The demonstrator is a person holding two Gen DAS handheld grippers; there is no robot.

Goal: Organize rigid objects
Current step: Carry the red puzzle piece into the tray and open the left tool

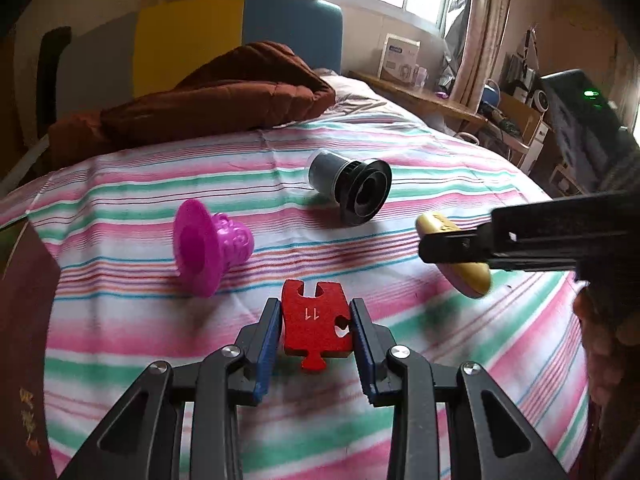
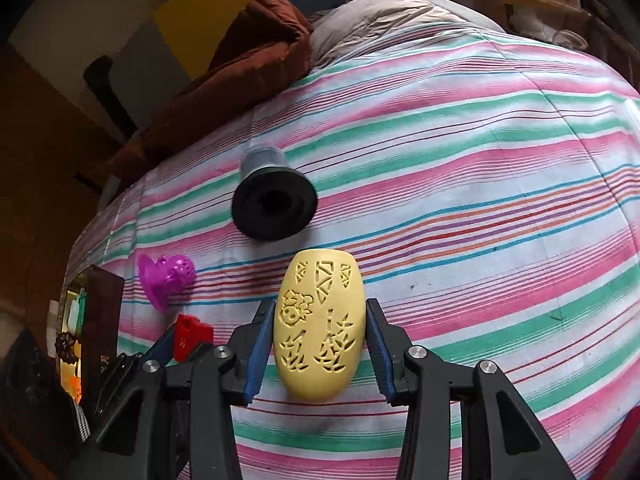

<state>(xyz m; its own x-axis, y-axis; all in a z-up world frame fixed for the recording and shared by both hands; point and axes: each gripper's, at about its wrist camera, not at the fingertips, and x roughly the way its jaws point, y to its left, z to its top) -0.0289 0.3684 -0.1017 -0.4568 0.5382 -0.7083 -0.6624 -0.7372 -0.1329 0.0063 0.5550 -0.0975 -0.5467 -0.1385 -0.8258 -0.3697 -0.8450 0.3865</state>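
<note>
The striped bedspread (image 1: 400,148) was soft, matt cloth. The red puzzle piece (image 1: 316,320) looked rough and felt-like; the magenta cup (image 1: 208,240) was glossy plastic, the yellow carved egg (image 2: 320,328) matt and smooth, the black cylinder (image 1: 352,188) dull plastic.

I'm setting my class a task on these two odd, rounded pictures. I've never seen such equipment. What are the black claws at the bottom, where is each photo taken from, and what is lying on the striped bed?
The claws are hand-held two-finger grippers, one in each of a person's hands; no robot arm is involved. Each carries a wide-angle camera looking along its fingers, which bends the picture. In the left wrist view, the left gripper grips a red puzzle piece marked 11. In the right wrist view, the right gripper has its jaws on either side of a yellow carved oval piece, apparently gripping it. Lying free on the striped bedcover are a magenta flared toy and a black flanged cylinder, both on their sides. A brown quilt is bunched farther back.
</note>
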